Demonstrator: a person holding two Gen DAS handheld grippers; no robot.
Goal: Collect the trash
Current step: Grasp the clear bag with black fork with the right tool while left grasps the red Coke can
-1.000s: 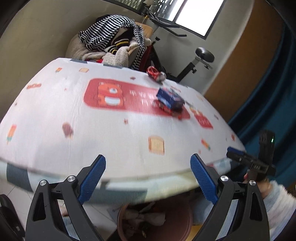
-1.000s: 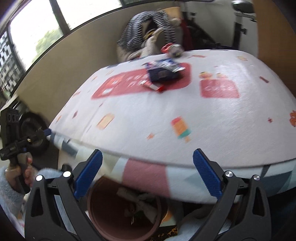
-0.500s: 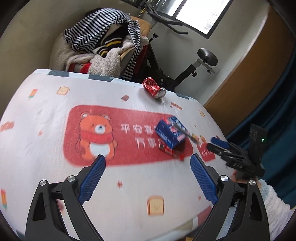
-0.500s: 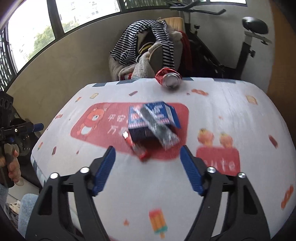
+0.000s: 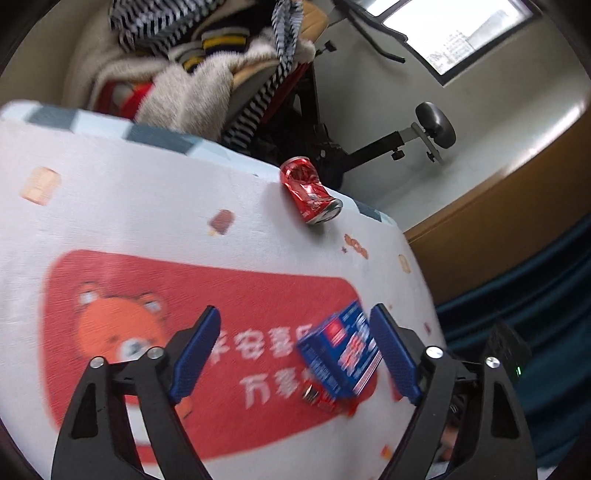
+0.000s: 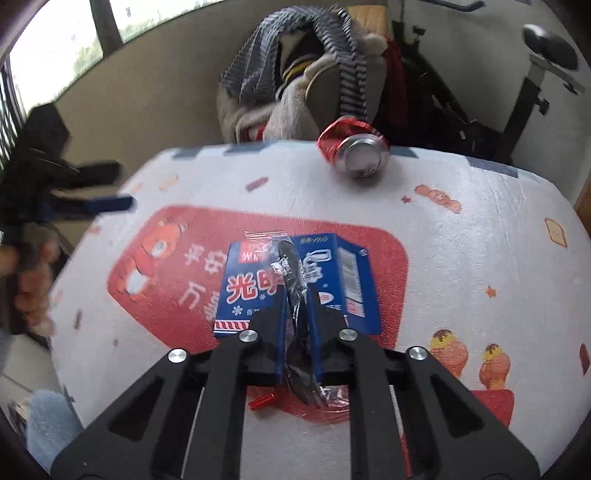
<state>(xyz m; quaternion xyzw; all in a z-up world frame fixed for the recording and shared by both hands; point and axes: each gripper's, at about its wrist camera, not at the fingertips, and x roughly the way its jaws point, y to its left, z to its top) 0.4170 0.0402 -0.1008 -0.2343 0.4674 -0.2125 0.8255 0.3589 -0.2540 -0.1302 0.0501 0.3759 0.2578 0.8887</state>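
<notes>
right tongs (image 6: 295,321) are pinching the crinkly clear plastic wrapper (image 6: 291,280) on the blue milk carton (image 6: 295,284), left tongs (image 5: 295,354) spread, so I'd lift slowly and not drag the carton

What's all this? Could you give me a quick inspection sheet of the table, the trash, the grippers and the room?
Surface: tablecloth, white with a red bear print.
Job's things: blue carton lying flat; crushed red can near the far edge; plastic-wrapped dark spoon across the carton.
Clutter: small red scrap.
Grippers: right gripper shut on the spoon; left gripper open, beside the carton.
Cables: nothing seen.
Surroundings: clothes-piled chair, exercise bike, window.
</notes>
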